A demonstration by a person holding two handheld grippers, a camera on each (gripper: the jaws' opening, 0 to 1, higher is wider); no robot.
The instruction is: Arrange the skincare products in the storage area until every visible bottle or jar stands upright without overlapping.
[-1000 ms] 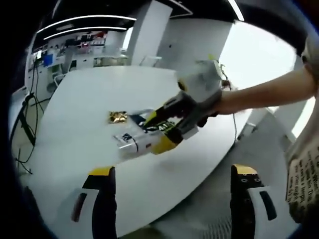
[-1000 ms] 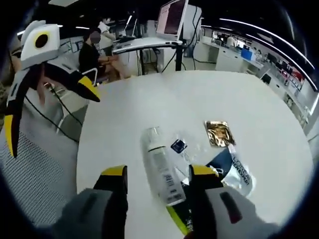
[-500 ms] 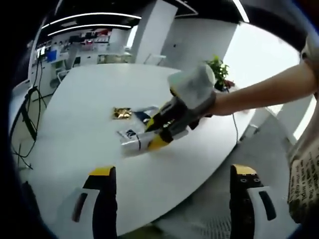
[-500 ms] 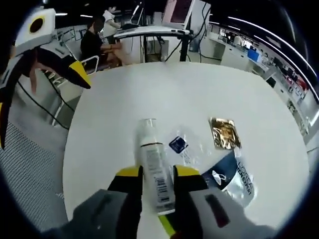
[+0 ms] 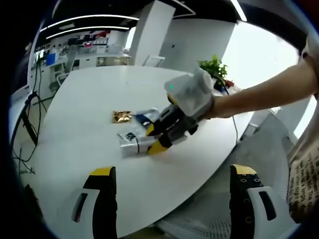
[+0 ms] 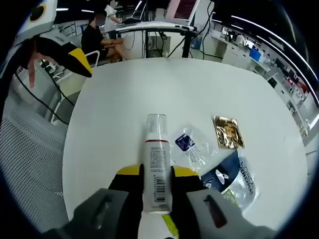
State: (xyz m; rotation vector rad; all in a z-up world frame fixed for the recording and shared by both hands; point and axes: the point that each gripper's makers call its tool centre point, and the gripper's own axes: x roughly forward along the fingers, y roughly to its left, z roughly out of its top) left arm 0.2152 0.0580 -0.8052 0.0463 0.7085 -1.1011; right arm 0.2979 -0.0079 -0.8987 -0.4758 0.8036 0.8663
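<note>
A white bottle [image 6: 156, 167] with a clear cap and a barcode lies on its side on the white table [image 6: 199, 94], with my right gripper [image 6: 155, 175] shut on its body. In the left gripper view the same bottle [image 5: 133, 145] lies under the right gripper [image 5: 160, 141], held by a person's arm from the right. Beside the bottle lie a clear sachet with a dark blue label [image 6: 188, 145], a gold sachet [image 6: 228, 132] and a dark blue and white pouch [image 6: 231, 179]. My left gripper [image 5: 172, 174] is open, off the near table edge, with nothing between its jaws.
The round table's near edge [image 5: 164, 211] runs just ahead of my left jaws, with grey floor beyond. A green plant [image 5: 213, 65] stands past the far side. A person sits at a desk [image 6: 102, 35] with a monitor behind the table. Cables hang at the left [image 5: 27, 119].
My right gripper shut on the white bottle and straightened it in line with the jaws. The left gripper stayed open and barely moved.
</note>
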